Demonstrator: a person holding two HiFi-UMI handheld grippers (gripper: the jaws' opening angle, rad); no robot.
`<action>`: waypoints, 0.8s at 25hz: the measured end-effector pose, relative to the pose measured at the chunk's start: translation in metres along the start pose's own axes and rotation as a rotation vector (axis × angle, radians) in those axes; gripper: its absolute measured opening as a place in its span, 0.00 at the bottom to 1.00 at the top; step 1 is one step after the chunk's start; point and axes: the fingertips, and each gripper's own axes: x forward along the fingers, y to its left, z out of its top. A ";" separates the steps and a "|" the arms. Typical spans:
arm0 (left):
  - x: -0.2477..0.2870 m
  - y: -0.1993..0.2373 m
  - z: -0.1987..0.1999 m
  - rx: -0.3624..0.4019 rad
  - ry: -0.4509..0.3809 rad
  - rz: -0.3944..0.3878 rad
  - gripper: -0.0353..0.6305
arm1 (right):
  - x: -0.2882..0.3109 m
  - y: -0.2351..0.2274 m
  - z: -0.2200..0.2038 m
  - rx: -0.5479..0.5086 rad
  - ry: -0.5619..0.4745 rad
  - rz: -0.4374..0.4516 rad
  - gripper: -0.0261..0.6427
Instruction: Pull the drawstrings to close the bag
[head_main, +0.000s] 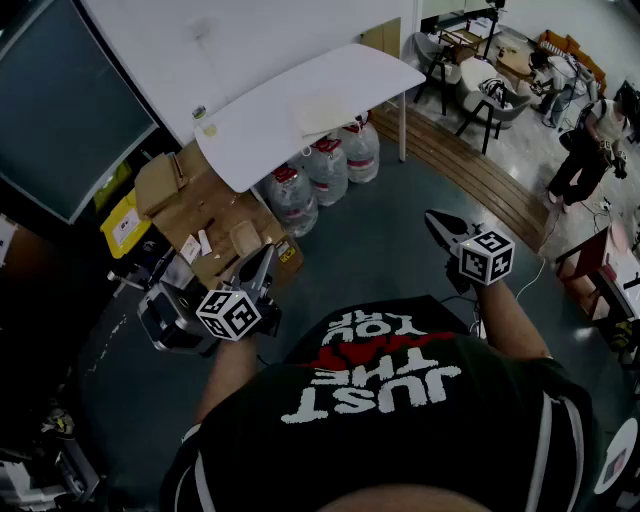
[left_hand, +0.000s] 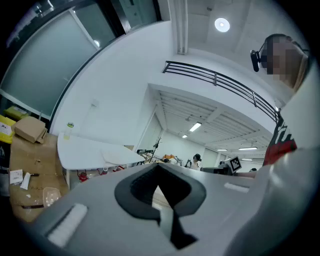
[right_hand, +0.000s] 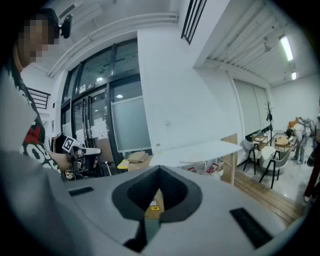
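A pale, flat bag-like thing (head_main: 322, 112) lies on the white table (head_main: 270, 120), well ahead of me; I make out no drawstrings. It also shows as a flat pale shape (left_hand: 119, 157) in the left gripper view. Held close to my body over the floor, my left gripper (head_main: 263, 260) is shut with nothing between its jaws and points up toward the table. On the other side my right gripper (head_main: 433, 219) is raised the same way, shut and empty. Each gripper view shows its own closed jaws, left gripper (left_hand: 159, 167) and right gripper (right_hand: 160, 171), with the room beyond.
Large water jugs (head_main: 325, 170) stand under the table. Cardboard boxes (head_main: 190, 210) are piled to its left, with a yellow box (head_main: 124, 224) beside them. A small bottle (head_main: 203, 118) stands at the table's left end. Chairs (head_main: 480, 90) and a standing person (head_main: 585, 140) are far right.
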 end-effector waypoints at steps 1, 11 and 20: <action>0.001 0.000 0.000 -0.001 0.001 0.000 0.05 | 0.000 -0.001 0.000 -0.001 0.000 -0.001 0.05; 0.016 0.004 0.004 0.001 -0.002 0.006 0.05 | 0.002 -0.020 0.007 -0.007 -0.008 -0.013 0.05; 0.040 -0.004 0.007 -0.004 -0.007 0.029 0.05 | -0.009 -0.047 0.021 0.033 -0.048 0.011 0.05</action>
